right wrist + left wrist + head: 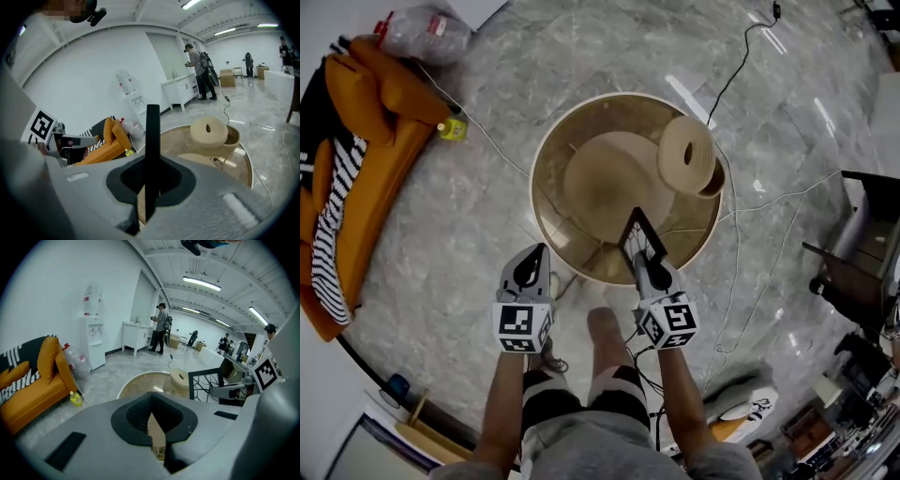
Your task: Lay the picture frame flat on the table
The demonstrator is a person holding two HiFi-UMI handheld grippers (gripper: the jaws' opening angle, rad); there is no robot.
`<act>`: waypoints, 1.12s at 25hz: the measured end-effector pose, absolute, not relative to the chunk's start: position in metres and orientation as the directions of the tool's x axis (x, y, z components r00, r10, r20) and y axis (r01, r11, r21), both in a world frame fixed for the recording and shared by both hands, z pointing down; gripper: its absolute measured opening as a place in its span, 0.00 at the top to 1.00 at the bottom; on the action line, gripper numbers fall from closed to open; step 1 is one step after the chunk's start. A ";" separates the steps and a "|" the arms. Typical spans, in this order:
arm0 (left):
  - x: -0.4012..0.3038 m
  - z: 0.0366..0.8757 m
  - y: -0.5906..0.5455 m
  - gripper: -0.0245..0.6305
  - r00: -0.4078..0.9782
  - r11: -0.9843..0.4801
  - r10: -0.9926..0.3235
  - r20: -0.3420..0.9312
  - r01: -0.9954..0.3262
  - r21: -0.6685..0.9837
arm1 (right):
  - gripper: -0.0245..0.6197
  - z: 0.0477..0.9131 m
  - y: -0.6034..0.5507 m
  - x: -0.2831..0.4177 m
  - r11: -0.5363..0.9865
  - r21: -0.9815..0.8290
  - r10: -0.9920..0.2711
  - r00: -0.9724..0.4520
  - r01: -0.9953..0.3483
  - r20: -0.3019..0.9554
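Spreading under everything is a grey marble floor (487,225). An orange sofa (384,131) with a striped cushion (333,234) runs along its left side. Straight ahead stands a low round table (536,169) with a pale rim. A broad beige rounded form (614,178) fills its middle, and a beige roll (686,155) with a hole through it sits at its far right, so those two take up most of the top. A strip of brown surface shows between them and the near rim. A clear water jug (427,33) lies on the floor at the far end of the sofa. A white cable (487,141) trails past the left of the table and a black cable (736,70) runs in from the far right. A small yellow bottle (452,128) stands on the floor just beside the sofa. The black picture frame (639,236) stands upright on edge over the near rim of the table, just near of the rounded form. I cannot tell whether its lower edge meets the top. The right tongs (641,259) pinch the frame by its near edge, and their own view shows it edge-on between the pads. The left tongs (538,251) hang at the near left rim, apart from the frame, pressed together on nothing.
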State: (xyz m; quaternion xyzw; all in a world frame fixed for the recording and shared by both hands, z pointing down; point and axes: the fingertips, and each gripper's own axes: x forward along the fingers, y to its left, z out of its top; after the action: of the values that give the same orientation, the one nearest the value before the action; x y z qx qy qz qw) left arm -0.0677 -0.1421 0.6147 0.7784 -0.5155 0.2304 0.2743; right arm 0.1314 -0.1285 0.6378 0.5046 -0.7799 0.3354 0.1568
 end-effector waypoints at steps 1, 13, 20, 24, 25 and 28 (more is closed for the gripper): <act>-0.067 0.623 -0.140 0.94 0.363 -0.316 -0.672 0.645 -0.929 0.194 | 0.93 0.647 -0.126 0.131 0.266 -0.367 -0.676 -0.443 -0.892 0.588; -0.072 0.709 -0.127 0.94 0.357 -0.288 -0.626 0.694 -0.932 0.220 | 0.93 0.742 -0.104 0.115 0.260 -0.397 -0.602 -0.469 -0.880 0.646; -0.081 0.752 -0.108 0.94 0.343 -0.258 -0.585 0.735 -0.938 0.232 | 0.93 0.780 -0.098 0.111 0.251 -0.410 -0.570 -0.476 -0.877 0.670; -0.079 0.764 -0.100 0.94 0.344 -0.251 -0.568 0.748 -0.937 0.241 | 0.93 0.793 -0.093 0.112 0.257 -0.403 -0.555 -0.475 -0.879 0.683; -0.079 0.766 -0.098 0.94 0.343 -0.250 -0.564 0.751 -0.938 0.241 | 0.93 0.796 -0.093 0.111 0.255 -0.404 -0.550 -0.476 -0.878 0.686; -0.082 0.771 -0.099 0.94 0.342 -0.242 -0.560 0.755 -0.939 0.246 | 0.93 0.801 -0.095 0.108 0.254 -0.413 -0.546 -0.482 -0.875 0.685</act>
State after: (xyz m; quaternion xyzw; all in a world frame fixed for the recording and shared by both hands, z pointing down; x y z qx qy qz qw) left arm -0.0816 -0.0988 0.7713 0.7402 -0.5060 0.2703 0.3507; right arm 0.1075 -0.0949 0.8009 0.4649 -0.7641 0.3964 0.2072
